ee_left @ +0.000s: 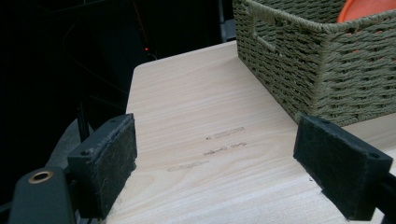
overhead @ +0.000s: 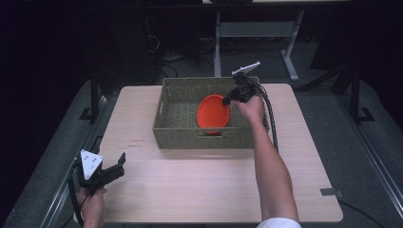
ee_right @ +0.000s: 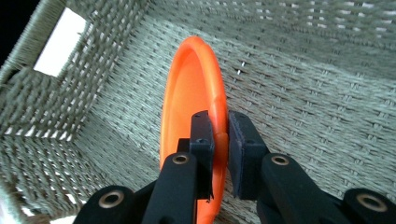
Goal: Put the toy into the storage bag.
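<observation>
An orange plate [overhead: 213, 113] stands on edge inside a woven green basket [overhead: 204, 137] at the back middle of the wooden table [overhead: 199, 185]. My right gripper [overhead: 228, 100] reaches down into the basket and is shut on the plate's upper right rim. In the right gripper view the two pads pinch the orange plate [ee_right: 191, 93] at its rim, where the right gripper [ee_right: 220, 126] hangs above the basket's [ee_right: 303, 70] woven floor. My left gripper [overhead: 121, 164] rests at the table's front left corner, open, with nothing between its pads [ee_left: 109, 158].
The basket [ee_left: 327, 70] has cut-out handles in its walls, and the orange plate [ee_left: 364, 9] peeks over its rim. A black cable [overhead: 271, 118] trails from the right gripper along the forearm. A grey desk frame [overhead: 252, 33] stands on the dark floor behind the table.
</observation>
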`<control>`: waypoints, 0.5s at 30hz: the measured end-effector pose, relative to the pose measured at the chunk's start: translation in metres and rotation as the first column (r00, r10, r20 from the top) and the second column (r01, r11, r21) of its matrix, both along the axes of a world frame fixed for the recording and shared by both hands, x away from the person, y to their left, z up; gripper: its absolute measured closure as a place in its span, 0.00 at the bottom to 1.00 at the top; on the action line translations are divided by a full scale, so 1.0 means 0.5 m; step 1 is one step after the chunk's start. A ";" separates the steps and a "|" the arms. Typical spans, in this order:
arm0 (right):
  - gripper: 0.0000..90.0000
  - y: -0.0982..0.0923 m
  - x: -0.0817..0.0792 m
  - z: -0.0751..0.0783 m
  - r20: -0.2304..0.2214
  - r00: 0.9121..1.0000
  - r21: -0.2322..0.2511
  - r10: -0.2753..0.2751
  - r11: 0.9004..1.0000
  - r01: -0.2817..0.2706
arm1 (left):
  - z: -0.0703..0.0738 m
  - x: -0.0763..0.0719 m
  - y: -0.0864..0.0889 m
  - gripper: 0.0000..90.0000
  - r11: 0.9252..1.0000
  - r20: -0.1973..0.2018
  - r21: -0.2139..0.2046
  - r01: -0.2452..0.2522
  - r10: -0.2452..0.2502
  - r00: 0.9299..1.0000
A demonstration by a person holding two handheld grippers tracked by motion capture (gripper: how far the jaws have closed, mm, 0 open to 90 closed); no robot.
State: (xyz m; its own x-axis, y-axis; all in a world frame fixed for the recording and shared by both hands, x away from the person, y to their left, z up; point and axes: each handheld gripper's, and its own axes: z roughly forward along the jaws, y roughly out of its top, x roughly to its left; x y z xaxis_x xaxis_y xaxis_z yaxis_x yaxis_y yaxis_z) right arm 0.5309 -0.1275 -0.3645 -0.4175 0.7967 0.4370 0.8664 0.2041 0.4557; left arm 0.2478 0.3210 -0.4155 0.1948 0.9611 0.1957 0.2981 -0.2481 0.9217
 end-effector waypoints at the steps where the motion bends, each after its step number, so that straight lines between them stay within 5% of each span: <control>1: 0.89 0.001 0.000 -0.002 -0.005 1.000 -0.005 -0.001 1.000 0.001 | 0.000 0.000 0.000 0.14 1.000 -0.001 0.000 0.000 0.000 1.000; 15: 0.83 -0.019 0.000 -0.026 -0.048 0.999 0.023 -0.021 1.000 0.022 | 0.000 -0.001 -0.001 0.14 1.000 -0.001 0.003 0.000 0.000 1.000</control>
State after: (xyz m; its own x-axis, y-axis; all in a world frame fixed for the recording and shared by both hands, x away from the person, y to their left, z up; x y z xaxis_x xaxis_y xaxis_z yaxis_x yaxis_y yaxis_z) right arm 0.5309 -0.1368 -0.3777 -0.3789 0.7947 0.4743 0.8912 0.1753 0.4183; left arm 0.2475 0.3205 -0.4155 0.1952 0.9605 0.1985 0.2988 -0.2510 0.9207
